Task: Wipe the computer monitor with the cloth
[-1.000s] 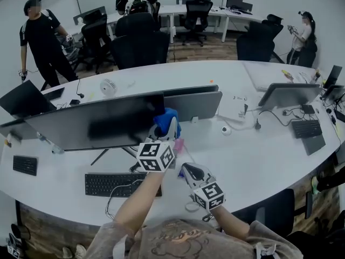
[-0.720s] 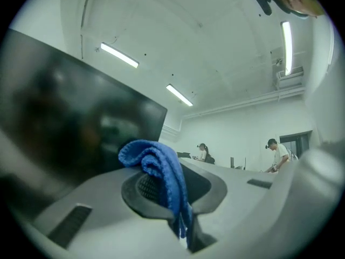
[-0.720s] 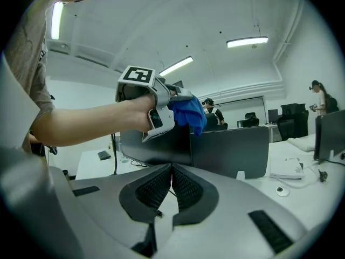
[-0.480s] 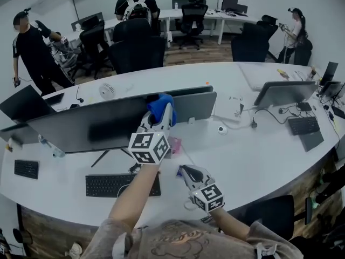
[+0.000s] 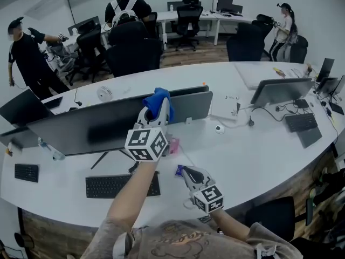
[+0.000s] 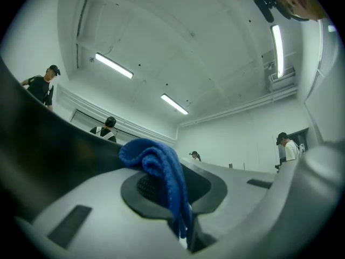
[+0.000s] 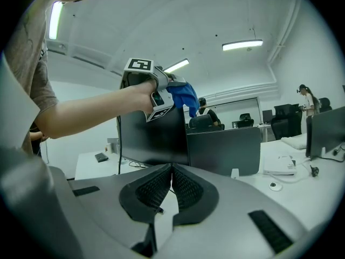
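Cloth (image 5: pixel 158 100) has climbed since a second ago and is now at the monitor's (image 5: pixel 91 127) top right corner. My left gripper (image 5: pixel 154 112) has its jaws clamped on it, blue folds bunching over the tips. My right gripper (image 5: pixel 184 171) hangs below the monitor, jaws together, empty.

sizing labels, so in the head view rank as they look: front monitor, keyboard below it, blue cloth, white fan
1. monitor, largest by far
2. keyboard
3. blue cloth
4. white fan, smallest as seen; it sits farther off, so true size against the cloth is unsure
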Demonstrator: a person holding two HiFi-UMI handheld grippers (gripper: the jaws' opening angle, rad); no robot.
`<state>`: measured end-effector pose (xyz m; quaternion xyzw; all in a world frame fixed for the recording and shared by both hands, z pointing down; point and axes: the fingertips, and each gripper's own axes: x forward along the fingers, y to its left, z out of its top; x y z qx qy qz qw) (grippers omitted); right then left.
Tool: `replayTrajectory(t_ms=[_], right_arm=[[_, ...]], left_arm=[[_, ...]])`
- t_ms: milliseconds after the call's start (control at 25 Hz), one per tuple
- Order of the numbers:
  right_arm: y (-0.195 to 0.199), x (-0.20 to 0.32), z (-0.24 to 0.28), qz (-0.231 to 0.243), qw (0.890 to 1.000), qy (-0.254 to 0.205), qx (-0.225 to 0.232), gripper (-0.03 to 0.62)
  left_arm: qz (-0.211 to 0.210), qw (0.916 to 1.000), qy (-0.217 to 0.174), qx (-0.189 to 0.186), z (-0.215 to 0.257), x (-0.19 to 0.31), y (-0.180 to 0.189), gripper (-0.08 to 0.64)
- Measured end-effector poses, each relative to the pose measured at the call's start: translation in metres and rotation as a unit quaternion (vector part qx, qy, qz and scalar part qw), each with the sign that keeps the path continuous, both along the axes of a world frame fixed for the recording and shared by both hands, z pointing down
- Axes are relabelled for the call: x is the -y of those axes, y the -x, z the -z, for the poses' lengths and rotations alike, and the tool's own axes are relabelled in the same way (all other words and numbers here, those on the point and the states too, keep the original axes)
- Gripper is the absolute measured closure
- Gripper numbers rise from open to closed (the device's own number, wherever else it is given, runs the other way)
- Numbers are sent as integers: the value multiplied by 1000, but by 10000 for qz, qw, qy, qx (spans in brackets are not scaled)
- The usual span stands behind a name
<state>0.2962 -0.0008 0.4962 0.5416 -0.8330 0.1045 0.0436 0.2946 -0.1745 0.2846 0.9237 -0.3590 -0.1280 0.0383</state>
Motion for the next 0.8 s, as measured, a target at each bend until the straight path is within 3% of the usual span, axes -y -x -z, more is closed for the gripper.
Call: replayTrajectory(t_ms=[400,800], right_arm=[[17,-3,-1,24,10000,51,-17,571],[69,12,-4,234,9997,60,-19,571]], left_arm=[[-273,9993,-245,76,-3,-44,22,515],[-98,9988,-159,449,-46,-68,108,515]])
